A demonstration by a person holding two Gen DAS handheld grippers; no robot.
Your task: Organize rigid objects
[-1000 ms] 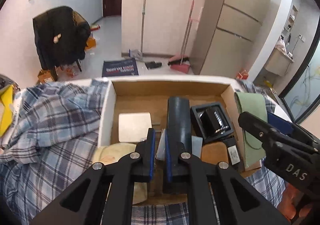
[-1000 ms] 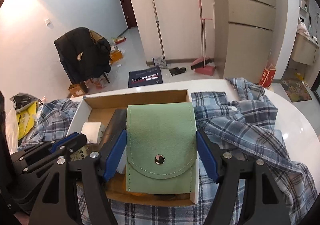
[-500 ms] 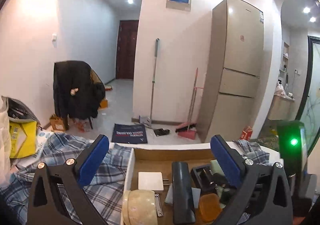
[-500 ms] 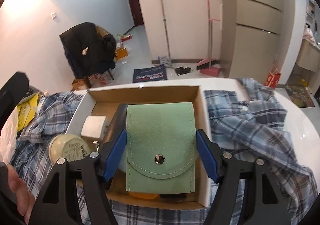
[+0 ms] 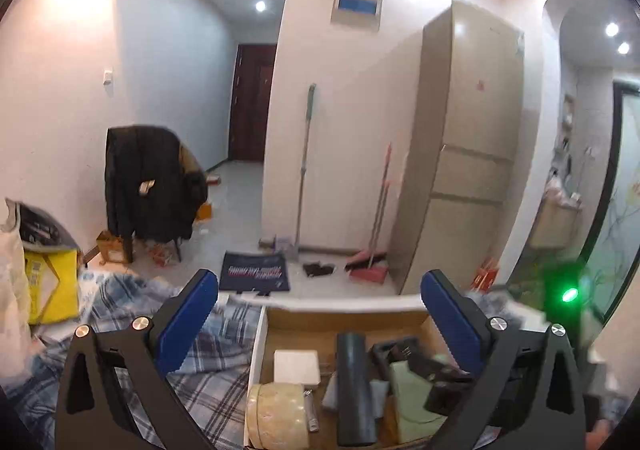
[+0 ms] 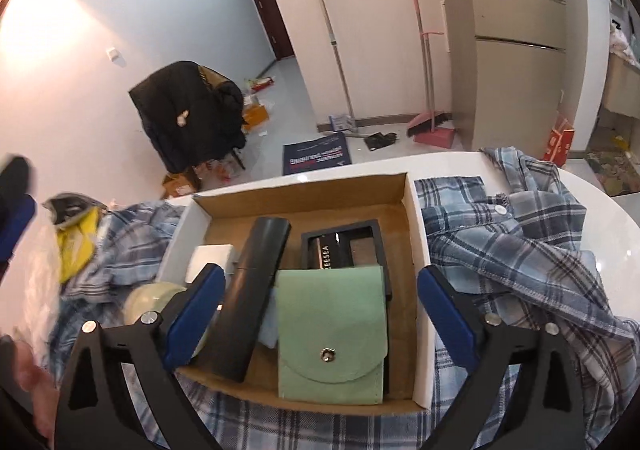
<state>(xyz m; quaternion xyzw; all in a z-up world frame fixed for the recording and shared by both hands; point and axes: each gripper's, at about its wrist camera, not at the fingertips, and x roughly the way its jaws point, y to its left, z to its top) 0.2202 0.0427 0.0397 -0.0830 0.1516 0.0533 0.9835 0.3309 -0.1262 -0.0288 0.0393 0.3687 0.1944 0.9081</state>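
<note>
The right gripper hangs with jaws wide apart, empty, above the green pouch, which lies in the cardboard box by its right wall. Touching the pouch's left edge lies a black case. The left gripper is likewise spread, holding nothing. A plaid shirt crowds the surface around the box.

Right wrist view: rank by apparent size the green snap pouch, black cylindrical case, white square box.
1. Green snap pouch and black cylindrical case: similar apparent size, not ranked; the case is partly hidden by a finger.
2. White square box: smallest, farther away and partly hidden.
</note>
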